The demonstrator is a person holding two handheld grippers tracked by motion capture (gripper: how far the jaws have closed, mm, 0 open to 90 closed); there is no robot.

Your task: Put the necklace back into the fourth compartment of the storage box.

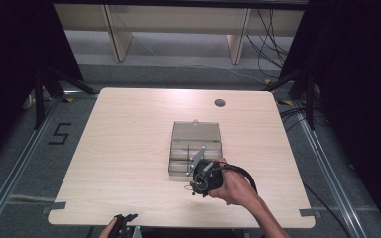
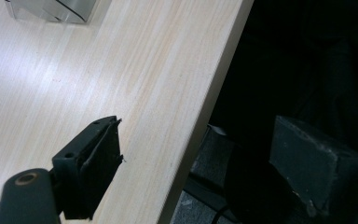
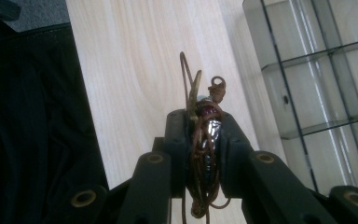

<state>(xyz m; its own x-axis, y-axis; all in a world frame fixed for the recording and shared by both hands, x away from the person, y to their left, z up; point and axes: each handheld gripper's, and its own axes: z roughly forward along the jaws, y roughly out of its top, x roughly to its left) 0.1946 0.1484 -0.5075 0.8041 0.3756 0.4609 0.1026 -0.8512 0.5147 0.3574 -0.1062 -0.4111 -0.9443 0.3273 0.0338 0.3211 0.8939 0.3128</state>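
Note:
My right gripper (image 1: 202, 182) hangs a little above the table, just in front of a clear compartment box (image 1: 195, 148), and is shut on a brown cord bracelet (image 3: 205, 116). The bracelet has beads, loops and a small clasp that stick out past the jaw tips. In the right gripper view the box (image 3: 317, 70) lies to the right with its compartments showing. My left gripper (image 1: 124, 219) sits at the table's near edge, jaws apart with nothing between them. In the left gripper view my left gripper (image 2: 196, 140) straddles the table edge.
The light wooden table (image 1: 129, 148) has a round cable hole (image 1: 220, 103) at the back right. The box's lid (image 1: 196, 130) lies open behind it. Dark floor, rails and cables surround the table. A corner of the box (image 2: 51, 9) shows far off.

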